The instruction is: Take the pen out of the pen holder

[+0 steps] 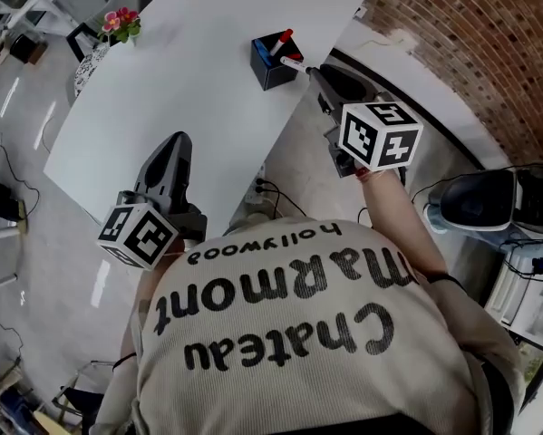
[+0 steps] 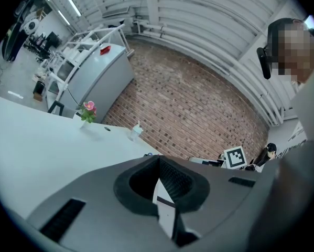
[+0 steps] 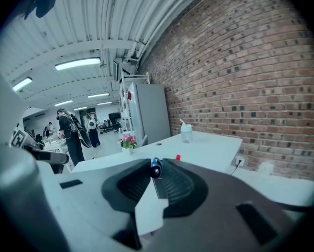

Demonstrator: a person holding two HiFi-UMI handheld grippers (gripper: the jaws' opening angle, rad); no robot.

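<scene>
- Pinching the pen [image 3: 155,168] between the jaws of the right gripper [image 1: 313,72], close to their tips. Closed only as far as the barrel allows, with a pad pressed on either side and the blue end poking out past the tips in the right gripper view.
- Gripped near one end, probably so that the rest of the barrel can slide free of the pen holder [image 1: 269,63] without the jaws knocking its rim.
- From the head view, lying nearly level and reaching from the jaw tips toward the holder's near corner, far end at or just over the rim. Impossible to tell whether fully clear of the opening.
- As for the holder, standing on the white table [image 1: 180,107] near its far right edge, with a red-capped pen [image 1: 284,36] left upright inside.
- Parked well apart from the holder, the left gripper [image 1: 177,143], over the near edge of the table, likely kept back to leave the right one room.
- Pressed together at the tips and holding nothing, going by the left gripper view, with only bare tabletop showing through the slit lower down.
- Judged well along: pen taken up and angled out, with only drawing it away from the holder left to do.
</scene>
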